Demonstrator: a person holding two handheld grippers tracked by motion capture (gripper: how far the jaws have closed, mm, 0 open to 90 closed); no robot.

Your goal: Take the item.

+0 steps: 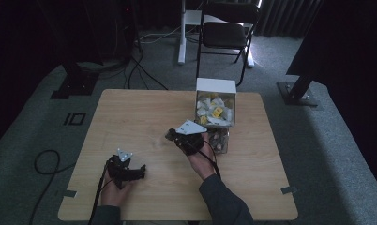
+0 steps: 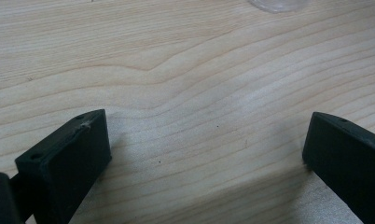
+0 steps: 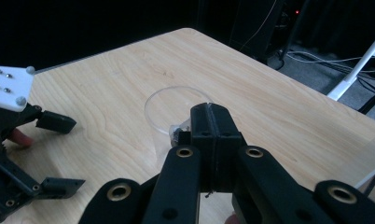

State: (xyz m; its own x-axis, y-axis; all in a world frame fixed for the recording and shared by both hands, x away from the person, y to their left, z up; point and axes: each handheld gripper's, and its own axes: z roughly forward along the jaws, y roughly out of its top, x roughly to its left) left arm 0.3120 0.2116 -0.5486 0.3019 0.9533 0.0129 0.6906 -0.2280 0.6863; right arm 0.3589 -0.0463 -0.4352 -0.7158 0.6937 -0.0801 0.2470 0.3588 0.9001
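Observation:
My right gripper (image 3: 209,114) has its jaws closed flat together, held over a clear plastic cup (image 3: 176,100) that stands on the wooden table (image 1: 130,117). A small pale wrapped piece (image 3: 178,133) shows at the jaw tips; whether it is pinched or lies in the cup I cannot tell. In the high view the right gripper (image 1: 171,135) sits mid-table, pointing left. My left gripper (image 2: 206,154) rests low over bare wood with its jaws wide apart and nothing between them. It lies near the front left (image 1: 139,171), and its open fingers (image 3: 55,122) show left of the cup.
A white open box (image 1: 216,87) with several small white and yellow wrapped pieces stands at the back right. A clear container (image 1: 219,140) holding more pieces stands just in front of it, beside the right hand. A chair (image 1: 226,33) stands beyond the table.

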